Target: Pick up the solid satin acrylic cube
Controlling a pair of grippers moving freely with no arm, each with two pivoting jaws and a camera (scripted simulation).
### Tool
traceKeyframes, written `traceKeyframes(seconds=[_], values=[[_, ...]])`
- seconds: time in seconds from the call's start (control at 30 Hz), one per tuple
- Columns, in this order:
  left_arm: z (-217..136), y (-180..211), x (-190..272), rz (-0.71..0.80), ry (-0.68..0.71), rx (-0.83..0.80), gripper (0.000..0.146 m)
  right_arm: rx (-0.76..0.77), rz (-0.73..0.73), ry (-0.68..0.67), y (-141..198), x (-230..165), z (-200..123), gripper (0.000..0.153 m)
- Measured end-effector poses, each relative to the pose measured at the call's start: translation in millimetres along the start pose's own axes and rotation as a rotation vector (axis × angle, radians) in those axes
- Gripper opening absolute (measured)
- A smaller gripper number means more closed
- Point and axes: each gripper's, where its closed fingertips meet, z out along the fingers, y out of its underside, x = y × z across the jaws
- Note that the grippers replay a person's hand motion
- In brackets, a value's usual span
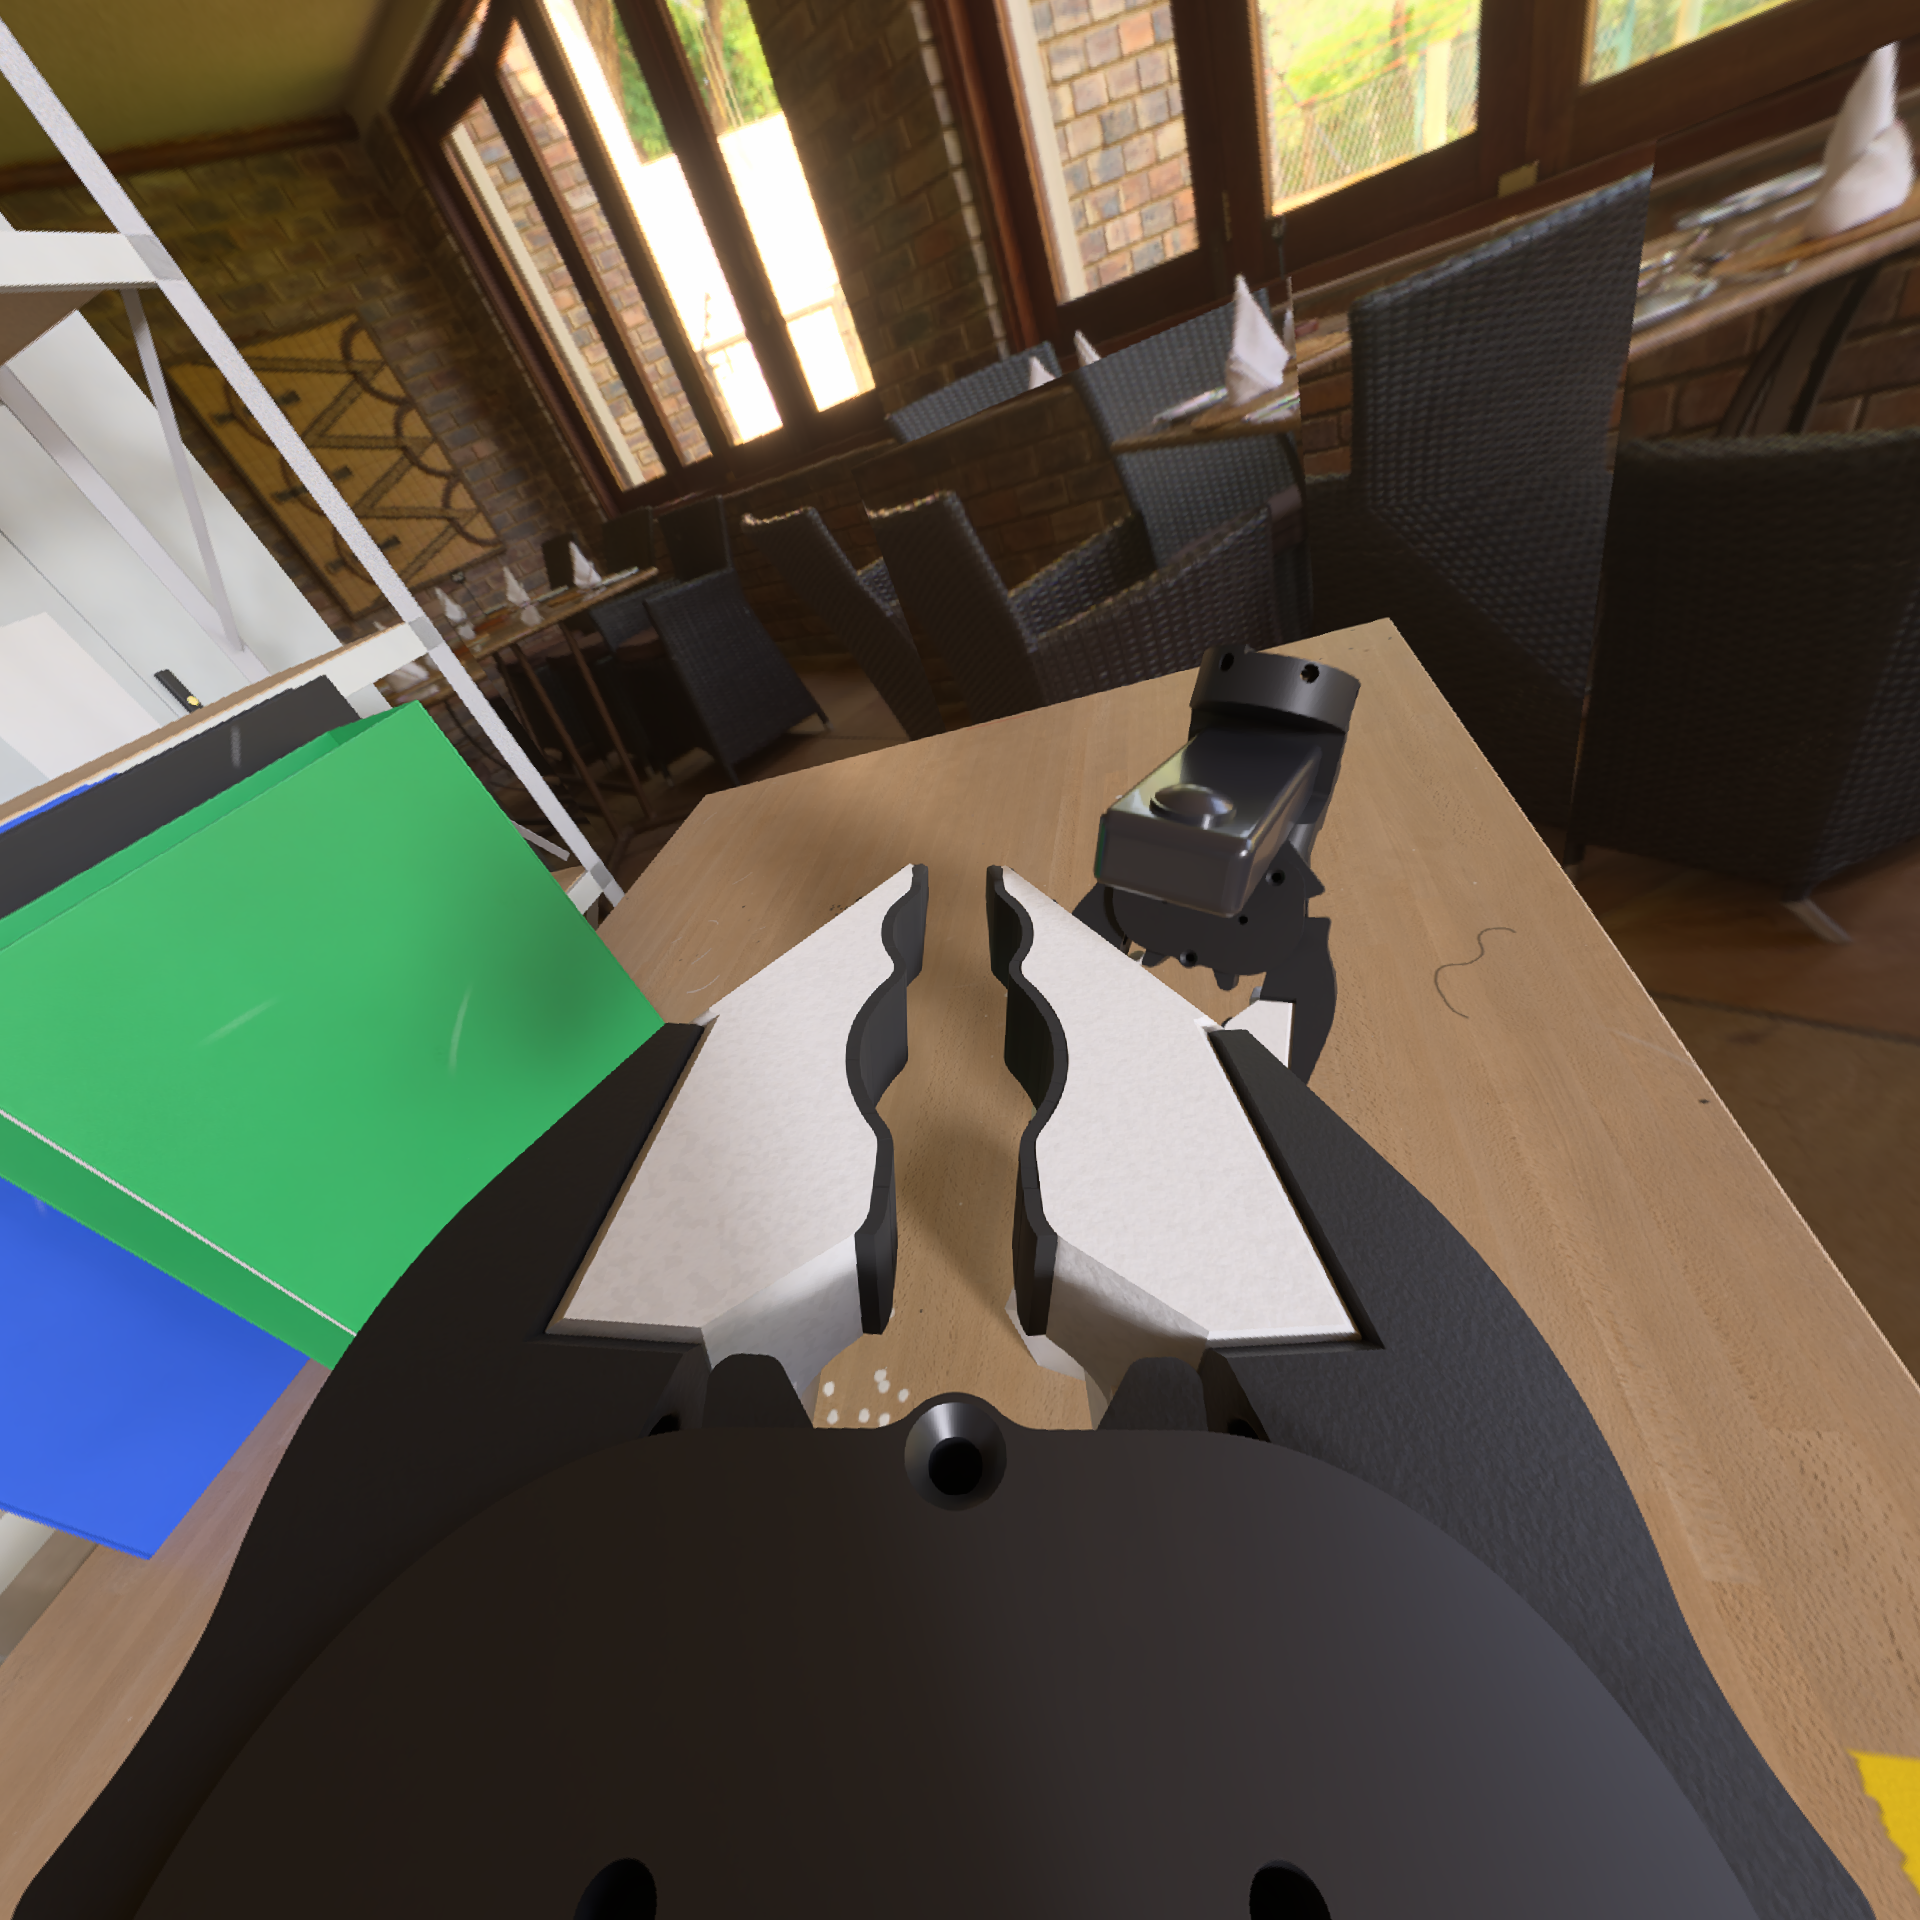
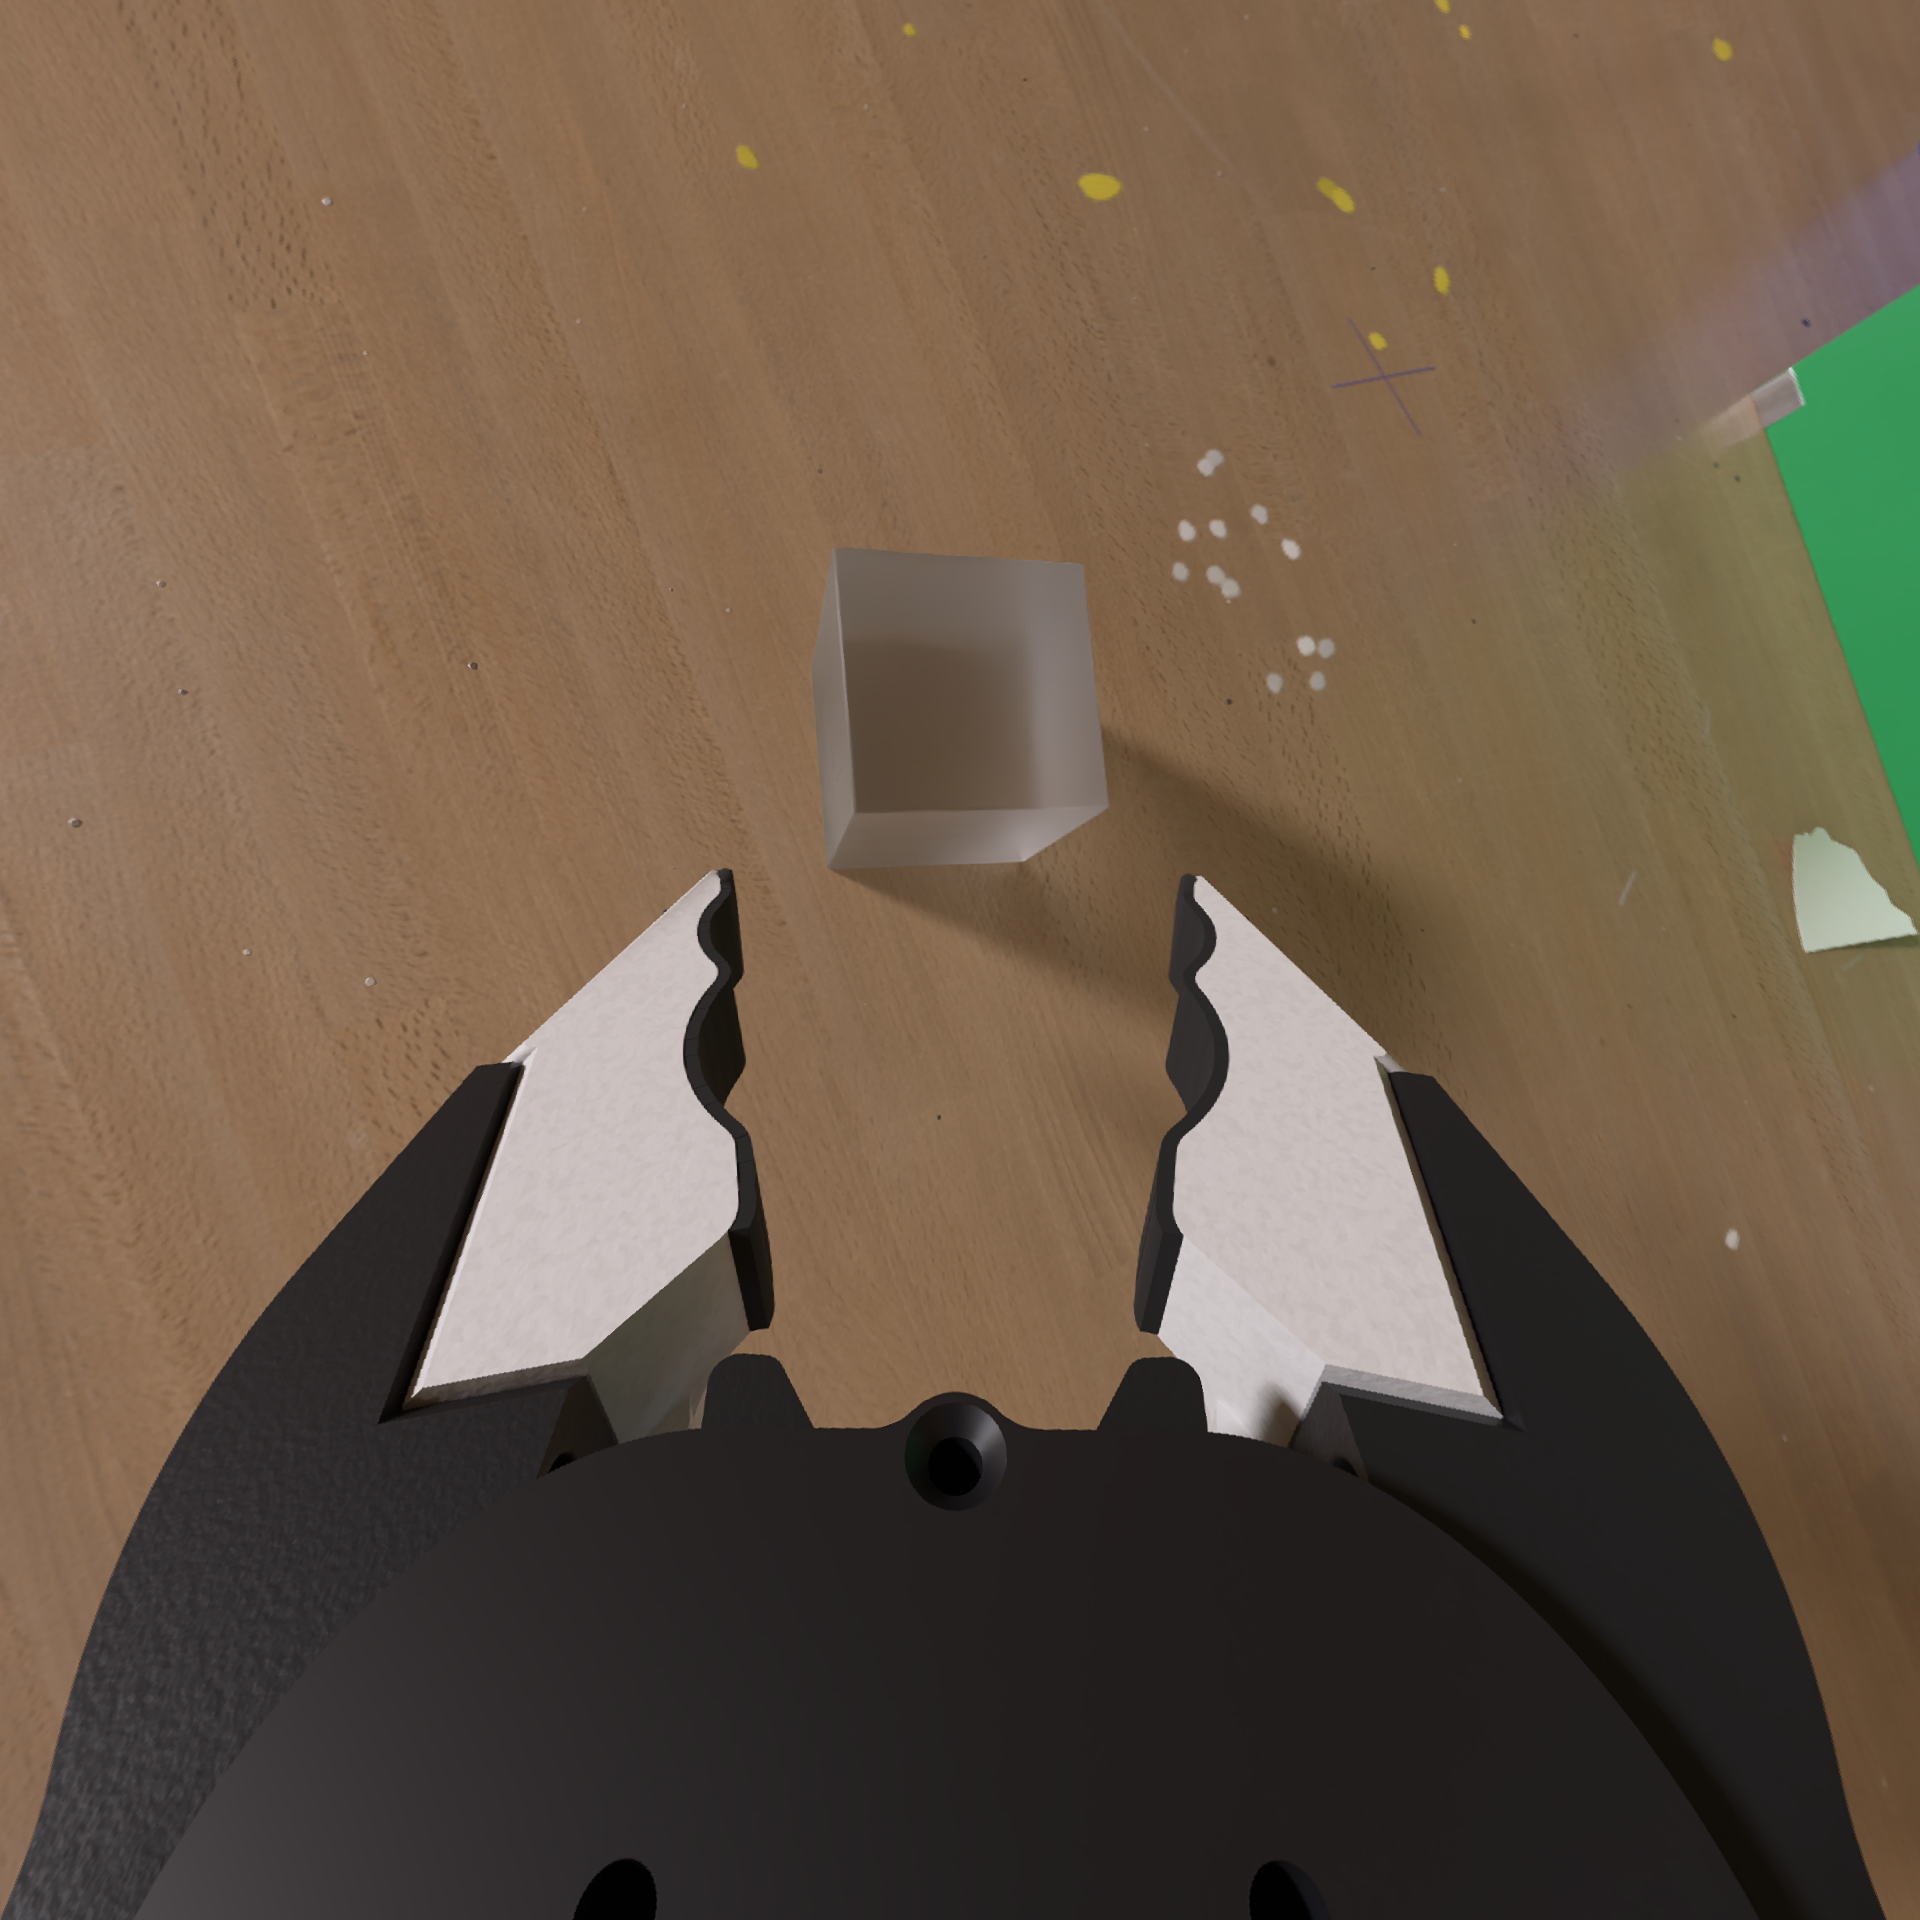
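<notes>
The right tongs (image 2: 956, 878) hang over the wooden bench (image 2: 416, 520) with their two white-faced fingers (image 2: 613, 1122) spread wide apart and nothing between them. Just beyond their tips, resting on the bench, sits the satin acrylic cube (image 2: 961, 707), a frosted, see-through grey block, centred on the gap but not touching either finger. White specks (image 2: 1226, 561) dot the wood to its right, yellow flecks (image 2: 1099, 187) lie farther off, and a green panel (image 2: 1860, 540) cuts in at the right edge with a torn scrap of pale paper (image 2: 1844, 894) beside it.

The left tongs (image 1: 956, 883) are held low over the bench (image 1: 1558, 1195) with their fingers (image 1: 769, 1122) drawn close, only a narrow slot of wood showing between them, gripping nothing. A green board (image 1: 291, 1018) over a blue one (image 1: 114, 1382) leans at their left. Ahead and to the right, the right tongs' dark body (image 1: 1216, 831) points down at the bench; the cube is hidden from this side.
</notes>
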Motion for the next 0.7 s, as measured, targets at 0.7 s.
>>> traceKeyframes(seconds=[0.7], values=[[-4,1,-3,0.008,-0.005,-0.011,0.01,0.003,-0.09,-0.159,-2,-2,47,0.07]])
